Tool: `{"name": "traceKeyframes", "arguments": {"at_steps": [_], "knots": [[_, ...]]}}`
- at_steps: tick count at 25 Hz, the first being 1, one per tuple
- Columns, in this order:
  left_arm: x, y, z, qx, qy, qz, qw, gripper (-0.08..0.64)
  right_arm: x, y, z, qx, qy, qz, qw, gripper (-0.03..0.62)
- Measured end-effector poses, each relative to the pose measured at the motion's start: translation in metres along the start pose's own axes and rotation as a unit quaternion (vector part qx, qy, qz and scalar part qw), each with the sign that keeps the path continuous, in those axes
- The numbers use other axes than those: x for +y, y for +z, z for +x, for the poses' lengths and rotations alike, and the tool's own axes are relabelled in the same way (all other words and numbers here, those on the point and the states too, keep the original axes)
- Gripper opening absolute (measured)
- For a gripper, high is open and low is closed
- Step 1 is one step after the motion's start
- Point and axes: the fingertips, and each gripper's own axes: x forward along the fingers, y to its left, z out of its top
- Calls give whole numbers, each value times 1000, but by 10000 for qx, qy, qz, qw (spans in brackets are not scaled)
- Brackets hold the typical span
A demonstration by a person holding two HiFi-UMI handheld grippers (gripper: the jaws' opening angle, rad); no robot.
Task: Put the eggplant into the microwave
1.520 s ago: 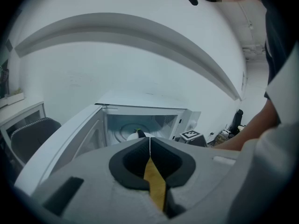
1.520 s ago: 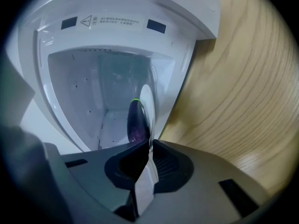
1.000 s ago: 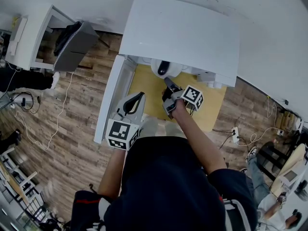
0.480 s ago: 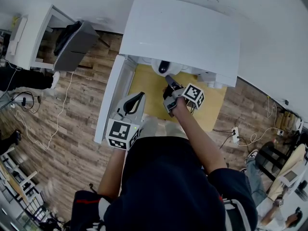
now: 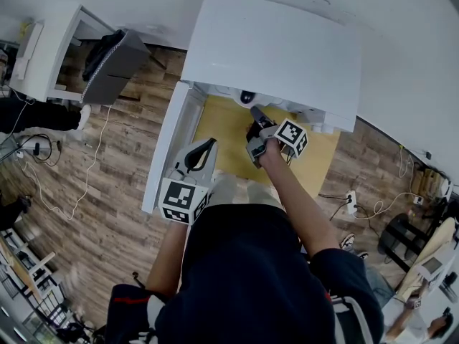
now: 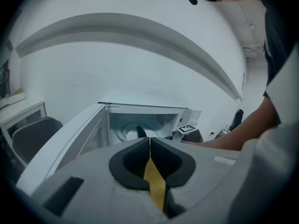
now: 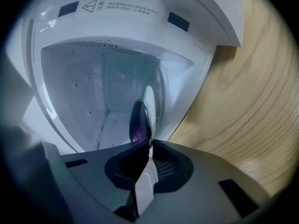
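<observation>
scene: white microwave (image 5: 272, 49) sat on a yellow wood table (image 5: 215, 131), with its door (image 5: 166, 149) swung wide open to the left.
right gripper: right gripper (image 5: 255, 115) was at the mouth of the cavity, pointing far and slightly down. Its marker cube (image 5: 290, 136) was just behind the jaws.
right claw: narrow, jaws almost together, pinching the near end of the eggplant (image 7: 139, 122).
eggplant: dark purple with a green tip at the far end. It stuck out past the jaw tips and was already inside the cavity. In the head view it was only a dark spot under the oven's top edge.
plate: white round plate (image 6: 125, 133) lay on the cavity floor. The eggplant was right at it; could not tell if they touched.
left gripper: left gripper (image 5: 206, 145) was on the near side, just beside the open door, aimed toward the cavity and well apart from the eggplant.
left claw: pads pressed together with nothing between them; a strip of yellow table showed below them.
arm: the person's right forearm (image 5: 294, 199) stretched from the near side out to the right gripper.
surroundings: brown plank floor (image 5: 107, 192) left of the table, grey chair (image 5: 107, 67) at far left.
</observation>
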Motion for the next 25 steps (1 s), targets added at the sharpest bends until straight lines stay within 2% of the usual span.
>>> {"name": "traceKeyframes", "arguments": {"at_steps": [25], "knots": [[8, -6, -4, 71, 8, -48, 10000, 18, 6, 20, 20, -345, 28, 171, 9993, 28]]}}
